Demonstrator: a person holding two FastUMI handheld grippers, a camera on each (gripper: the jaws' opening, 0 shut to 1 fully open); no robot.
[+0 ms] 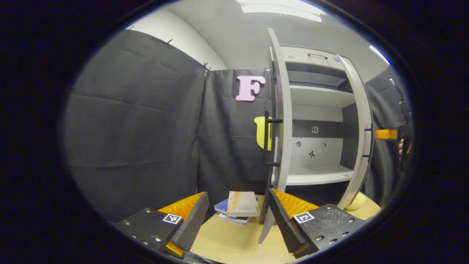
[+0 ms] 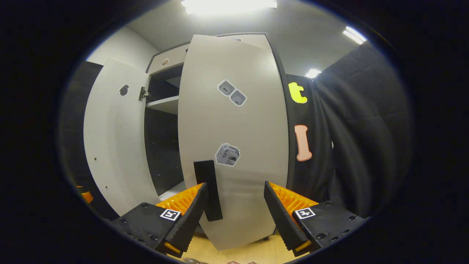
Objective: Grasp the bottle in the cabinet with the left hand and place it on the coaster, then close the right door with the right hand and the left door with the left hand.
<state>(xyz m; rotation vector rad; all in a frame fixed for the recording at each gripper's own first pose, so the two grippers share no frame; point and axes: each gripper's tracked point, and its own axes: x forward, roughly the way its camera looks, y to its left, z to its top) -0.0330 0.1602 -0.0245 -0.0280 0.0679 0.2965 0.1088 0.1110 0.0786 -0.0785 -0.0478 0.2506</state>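
The right gripper (image 2: 234, 212) faces the outer face of the cabinet's right door (image 2: 234, 146), jaws spread wide and holding nothing, its fingers bracketing the lower part of the panel beside the dark bar handle (image 2: 208, 190); the placement suits a push to swing that door shut, which looks to be the step in hand. In the left gripper view the left gripper (image 1: 234, 216) hangs back over the tabletop (image 1: 234, 245), also spread and empty, lined up near the edge of the left door (image 1: 280, 128), apparently waiting its turn. Between the two open doors the cabinet (image 1: 318, 146) shows bare white shelves (image 1: 315, 176); no bottle stands on them, and neither bottle nor coaster can be made out on the table, so the placing step can't be confirmed from here. A small stack of books (image 1: 238, 209) lies on the table ahead of the left gripper. Farther off, past the right door's edge, the other gripper and a hand (image 1: 401, 146) holding it are visible. Small stickers (image 2: 232, 92) dot the right door, one (image 2: 227, 155) printed like a box; their writing is too small to read
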